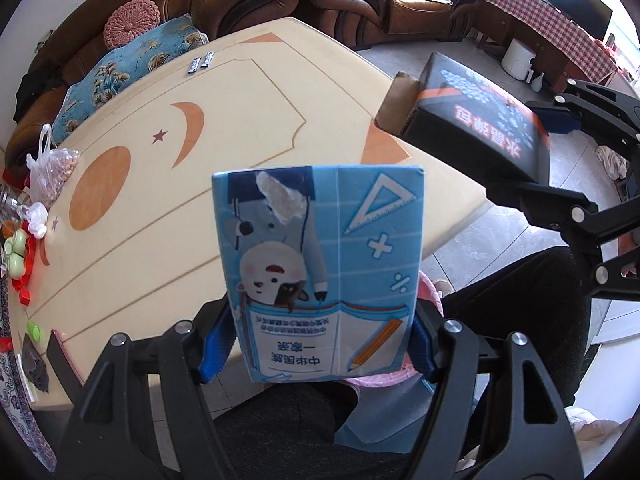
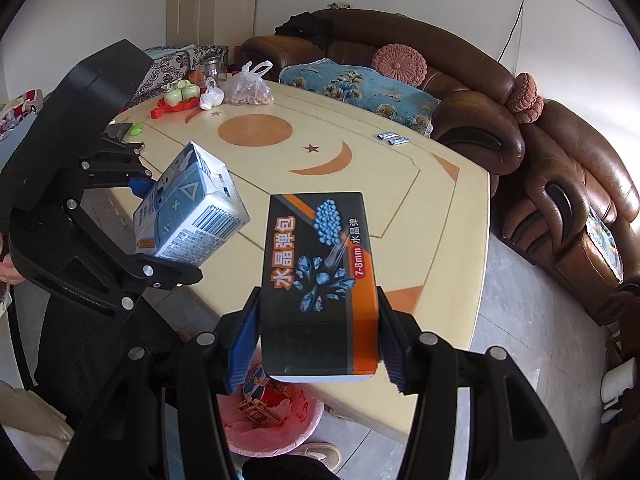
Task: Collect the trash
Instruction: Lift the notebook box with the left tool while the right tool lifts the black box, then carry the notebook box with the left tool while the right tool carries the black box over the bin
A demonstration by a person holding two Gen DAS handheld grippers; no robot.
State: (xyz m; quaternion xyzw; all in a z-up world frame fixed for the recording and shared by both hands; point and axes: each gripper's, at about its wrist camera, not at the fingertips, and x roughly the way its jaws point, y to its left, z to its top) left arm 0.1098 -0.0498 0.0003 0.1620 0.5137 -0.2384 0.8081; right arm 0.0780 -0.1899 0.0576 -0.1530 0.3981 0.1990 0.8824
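The left gripper (image 1: 320,344) is clamped on a blue milk carton (image 1: 320,268), its blue pads (image 1: 218,344) pressing the carton's two narrow sides near the lower end, so the carton stands out ahead of the fingers above the near edge of the table (image 1: 160,160). The torn foil patch at the carton's far end suggests it has been emptied; it should be light and a little soft, so a firm pinch may dent the walls. Holding it low across the narrow sides, as here, looks secure enough.

The right gripper (image 2: 316,344) is closed on a black and orange box (image 2: 320,280), pads on its two long edges near the close end. It is printed cardboard with a brown flap open at the far end in the left wrist view, so it is probably light, stiff along the edges, hollow and easy to crush in the middle. Its glossy faces may slip, so the edges are the better hold.

Below and just near the right gripper sits a pink-lined bin (image 2: 276,420) with packets already in it, on the floor beside the table's near edge. Two small wrappers (image 2: 394,138) lie at the far right of the tabletop, well apart from both grippers, flat and thin, likely awkward to pinch.
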